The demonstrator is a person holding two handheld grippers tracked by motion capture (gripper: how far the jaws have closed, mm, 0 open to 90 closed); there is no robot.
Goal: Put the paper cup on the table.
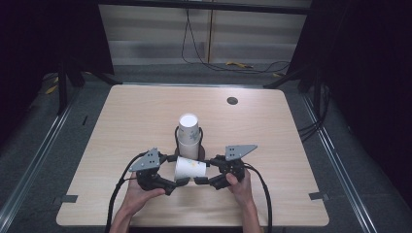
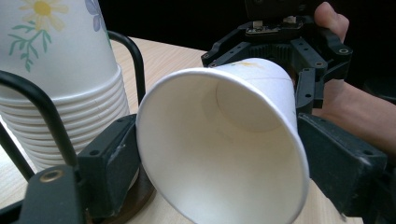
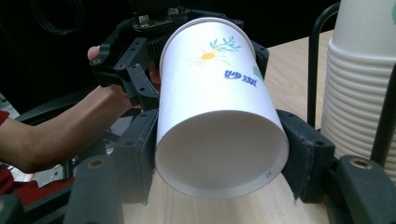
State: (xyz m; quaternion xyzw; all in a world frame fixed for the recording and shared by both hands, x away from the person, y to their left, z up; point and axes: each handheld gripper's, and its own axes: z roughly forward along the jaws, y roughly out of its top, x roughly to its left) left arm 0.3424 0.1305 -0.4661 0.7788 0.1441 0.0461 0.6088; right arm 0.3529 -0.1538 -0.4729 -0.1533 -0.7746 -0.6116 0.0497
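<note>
In the high view, just below the middle of the frame, a single paper cup (image 1: pixel 190 168) lies on its side above the bench (image 1: pixel 136 116), bridged between the left tongs (image 1: pixel 182 181) and the right tongs (image 1: pixel 200 180), with the stack of cups (image 1: pixel 188 136) standing in its black wire holder (image 1: pixel 176 133) right behind it. In the left gripper view the cup's open mouth (image 2: pixel 219 149) faces the camera at centre, the two black pads sitting against either side of the rim, so the left tongs look to be lightly pinching the mouth end, though how firmly I cannot tell. In the right gripper view the cup's recessed base (image 3: pixel 222 154) fills the lower centre, and the right tongs are pressed onto the wall near that base from both sides. The cup looks very light, thin-walled and easy to crush: I judge the stiff rolled rim and the base ring the safest places to hold, with gentle pressure, since the middle of the wall would buckle
</note>
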